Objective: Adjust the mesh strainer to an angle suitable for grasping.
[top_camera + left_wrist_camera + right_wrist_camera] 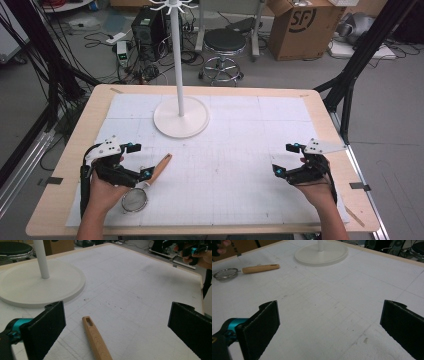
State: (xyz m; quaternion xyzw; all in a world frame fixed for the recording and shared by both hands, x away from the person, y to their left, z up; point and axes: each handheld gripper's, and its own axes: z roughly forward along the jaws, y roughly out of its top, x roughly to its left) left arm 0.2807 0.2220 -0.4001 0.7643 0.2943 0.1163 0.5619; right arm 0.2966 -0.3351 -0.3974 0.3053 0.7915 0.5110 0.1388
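We are looking at a worktop where the job is barely starting: the white hanging stand is standing at the far middle, its hooks cut off at the top, so we are not seeing whether anything is hanging there. The strainer is lying flat, near the stand's base on the person's left side, wooden handle pointing toward the base. We judge that lifting and hanging are both remaining. The left gripper is poised over the handle, fingers apart, nothing clamped. The right gripper is waiting well away from the stand, fingers apart and empty. The mesh bowl is partly hiding behind the left hand.
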